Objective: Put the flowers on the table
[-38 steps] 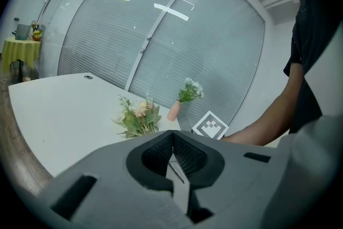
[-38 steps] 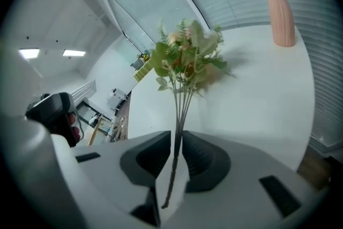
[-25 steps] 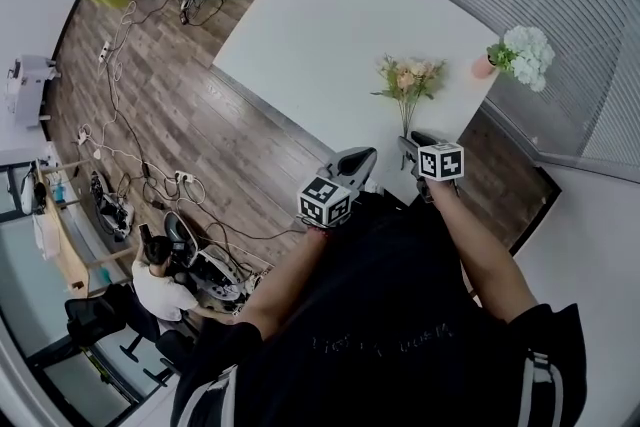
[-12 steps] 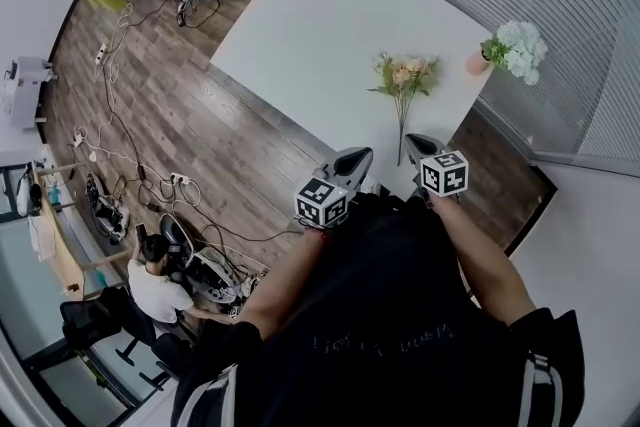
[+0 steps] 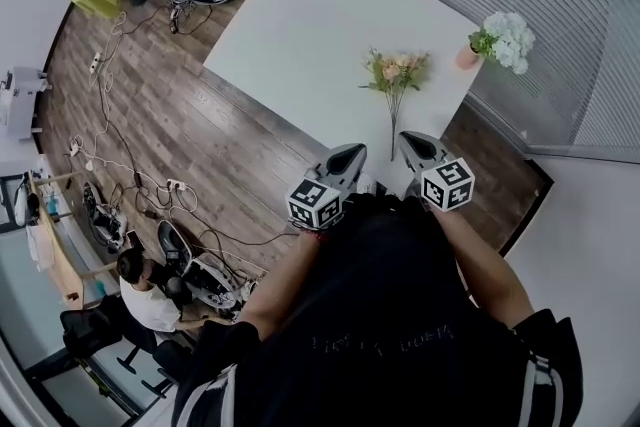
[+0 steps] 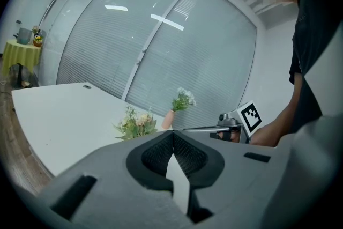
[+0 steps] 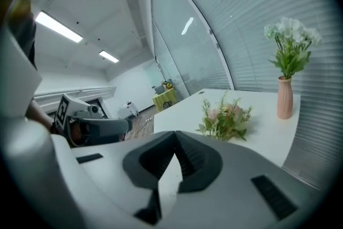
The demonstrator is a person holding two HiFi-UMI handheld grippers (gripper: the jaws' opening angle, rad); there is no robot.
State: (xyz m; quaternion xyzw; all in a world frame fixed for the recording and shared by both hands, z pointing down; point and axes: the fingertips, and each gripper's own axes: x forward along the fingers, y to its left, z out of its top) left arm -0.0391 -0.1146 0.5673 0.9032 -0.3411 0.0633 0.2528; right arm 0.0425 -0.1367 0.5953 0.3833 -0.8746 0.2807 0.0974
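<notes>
A loose bunch of pale pink and cream flowers with green leaves and long thin stems [image 5: 395,73] lies flat on the white rounded worktop [image 5: 300,25]. Its blossoms point to 12 o'clock in the head view and its stems run straight back to 6 o'clock, towards the person. No tool has hold of it.

The right tool [image 5: 406,137], a grey two-jaw piece with a black-and-white marker cube behind it, sits at 5 o'clock of the bunch, its tip just beside the stem ends. In the right gripper view its ribbed black pads meet at the front, fully closed, with nothing pinched between them. The blossoms lie ahead of it at 1 o'clock, apart from the pads.

The left tool [image 5: 350,155], of the same build, is at 7 o'clock of the bunch, over the worktop's near edge. In the left gripper view its pads are likewise pressed together at the tip and empty. The bunch shows beyond them at 11 o'clock.

A slim pink vase [image 5: 467,57] of white flowers stands upright near the worktop's corner, at 2 o'clock of the bunch and well clear of it. At 9 o'clock of the worktop, cables trail over the brown wooden floor [image 5: 180,105].
</notes>
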